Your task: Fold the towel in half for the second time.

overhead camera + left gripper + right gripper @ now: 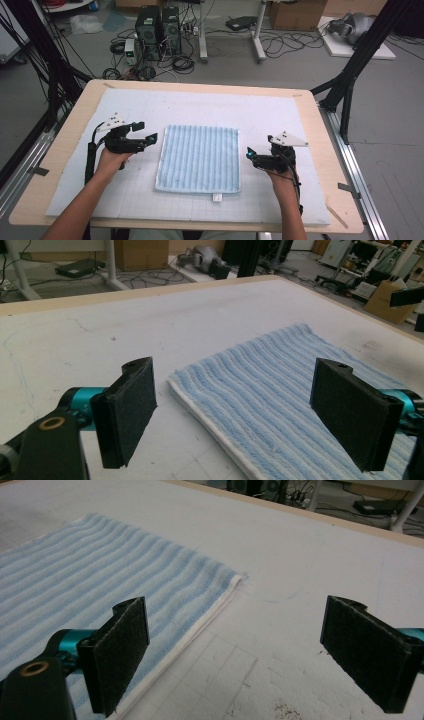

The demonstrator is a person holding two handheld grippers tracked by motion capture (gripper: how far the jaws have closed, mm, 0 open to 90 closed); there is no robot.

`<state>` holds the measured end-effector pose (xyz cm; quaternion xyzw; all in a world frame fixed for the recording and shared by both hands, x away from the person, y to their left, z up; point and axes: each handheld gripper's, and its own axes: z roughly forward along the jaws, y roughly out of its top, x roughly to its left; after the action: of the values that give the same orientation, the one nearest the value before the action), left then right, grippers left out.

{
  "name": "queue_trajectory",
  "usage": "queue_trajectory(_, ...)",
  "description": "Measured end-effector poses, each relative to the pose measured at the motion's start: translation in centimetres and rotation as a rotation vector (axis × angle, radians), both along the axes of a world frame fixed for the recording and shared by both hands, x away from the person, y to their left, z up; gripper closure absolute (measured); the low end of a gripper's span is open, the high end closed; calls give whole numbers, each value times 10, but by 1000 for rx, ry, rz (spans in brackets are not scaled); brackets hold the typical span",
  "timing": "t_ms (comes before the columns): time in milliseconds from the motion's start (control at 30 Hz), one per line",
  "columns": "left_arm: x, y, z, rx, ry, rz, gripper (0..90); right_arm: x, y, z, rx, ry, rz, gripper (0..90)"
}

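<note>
Nearest me, my right claw [251,154] hangs released just beside the right edge of the blue striped towel [199,157], which lies flat mid-tabletop [310,120] on the white mat [260,107]. Slightly farther, my left claw [145,132] is released too, at the towel's far-left corner.

Desk [320,150]: flat towel [199,159] in the middle, low, no real obstacle. Bare mat all round it, wide strips far side, left & right. Left claw [148,134] just off towel's left edge, right claw [249,153] just off its right edge; both w/ jaws wide apart, nothing between them.
</note>
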<state>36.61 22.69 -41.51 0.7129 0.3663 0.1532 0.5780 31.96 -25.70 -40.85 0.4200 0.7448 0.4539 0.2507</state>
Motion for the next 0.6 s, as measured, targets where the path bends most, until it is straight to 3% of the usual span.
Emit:
queue_trajectory(100,4,0,0,4,28,-11,187,0,-1,0,3,0,3,115)
queue_trajectory(233,9,-5,9,22,27,-16,179,-1,-2,0,13,7,5,115)
queue_trajectory(267,11,-7,10,20,14,-18,180,-1,-2,0,14,7,6,115)
queue_trajectory(367,24,-12,13,45,43,-10,186,-1,-3,-1,11,10,12,115)
queue_trajectory(600,63,-37,-3,176,122,-7,266,0,0,-3,9,27,17,115)
